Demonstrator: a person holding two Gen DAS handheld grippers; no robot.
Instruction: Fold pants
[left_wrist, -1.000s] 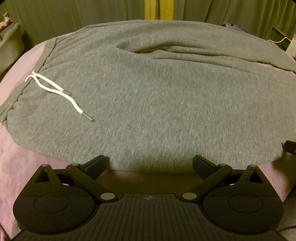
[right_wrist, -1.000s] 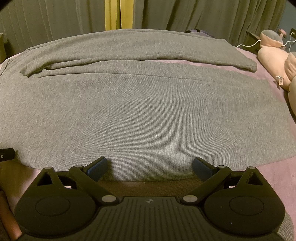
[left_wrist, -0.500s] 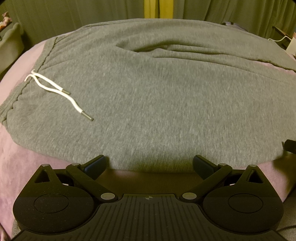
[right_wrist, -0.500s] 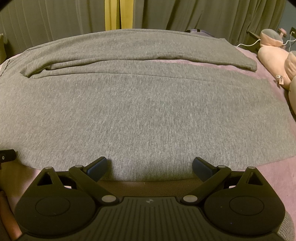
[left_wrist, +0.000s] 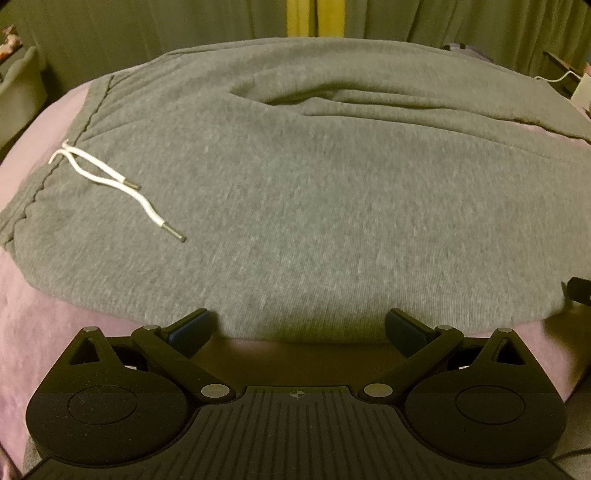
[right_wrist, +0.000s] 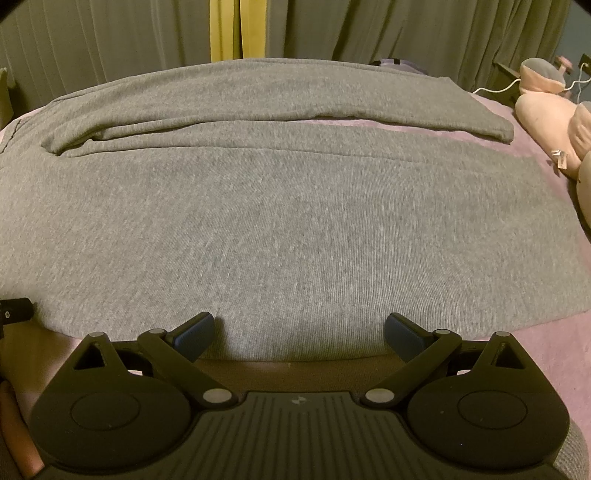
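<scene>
Nothing has moved; both hand-held grippers, left (left_wrist: 299, 325) and right (right_wrist: 299, 330), are spread at the pants' (right_wrist: 295, 221) near edge, which should be pinched evenly

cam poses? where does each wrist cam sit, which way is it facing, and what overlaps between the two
Left wrist: on the left gripper, jaws open, low at the near edge of the grey pants, facing the waistband end with the white drawstring.
Right wrist: on the right gripper, jaws open, at the same edge, facing the leg end and pink plush toys.
Shared: the pants, pink bedcover, curtains; each sees the other gripper's tip at its side edge.
</scene>
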